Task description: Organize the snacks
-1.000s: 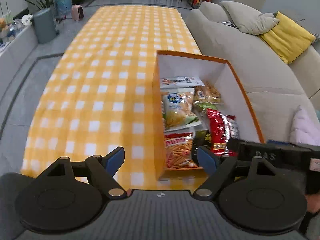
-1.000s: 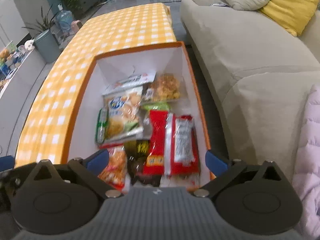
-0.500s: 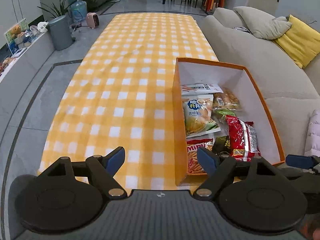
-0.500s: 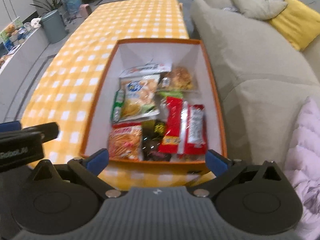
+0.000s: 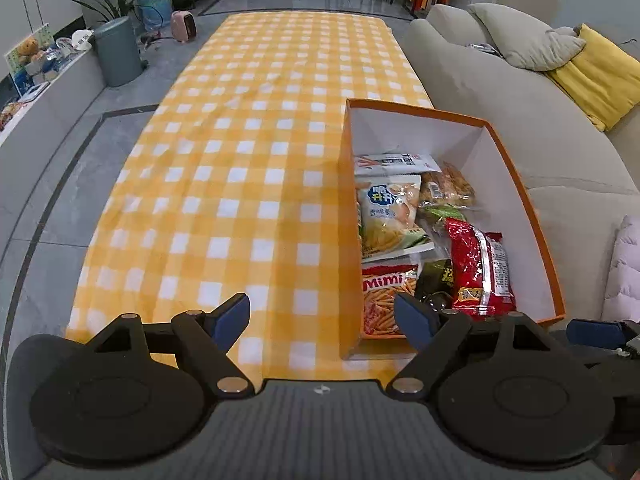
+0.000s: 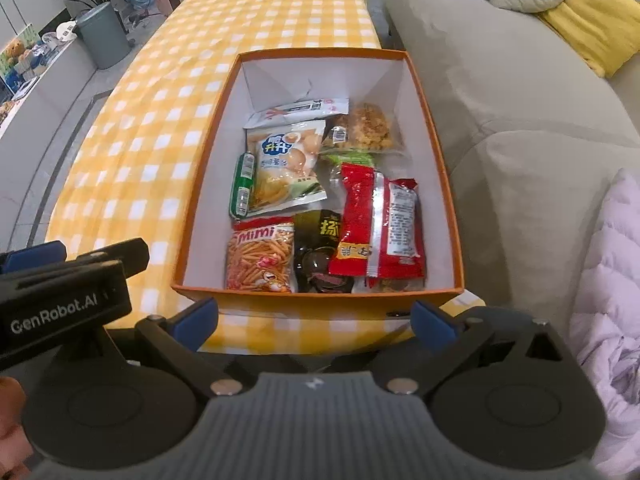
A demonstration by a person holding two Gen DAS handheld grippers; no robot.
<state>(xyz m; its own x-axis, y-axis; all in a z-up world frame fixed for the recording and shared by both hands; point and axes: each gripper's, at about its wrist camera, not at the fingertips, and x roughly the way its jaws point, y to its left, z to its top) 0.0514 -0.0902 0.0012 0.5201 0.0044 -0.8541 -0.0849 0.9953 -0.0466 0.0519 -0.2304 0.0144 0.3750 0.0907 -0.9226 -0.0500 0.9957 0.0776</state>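
Observation:
An orange box (image 6: 434, 128) (image 5: 520, 184) with white inside walls sits at the near right corner of the yellow checked table (image 5: 248, 168). Several snack packets lie flat in it: a Mimi stick bag (image 6: 258, 258), a pale chip bag (image 6: 286, 164), red packets (image 6: 378, 220) and a dark pouch (image 6: 318, 246). My left gripper (image 5: 322, 318) hangs open and empty over the table's near edge, left of the box. My right gripper (image 6: 314, 318) is open and empty just short of the box's near wall.
A beige sofa (image 5: 520, 92) with grey and yellow cushions (image 5: 596, 76) runs along the table's right side. A pale quilted garment (image 6: 612, 272) lies at the near right. A grey bin (image 5: 118, 50), plant and low shelf stand on the far left.
Both grippers have drawn back and up from the box, so the whole box and more of the table show. The packets have not moved.

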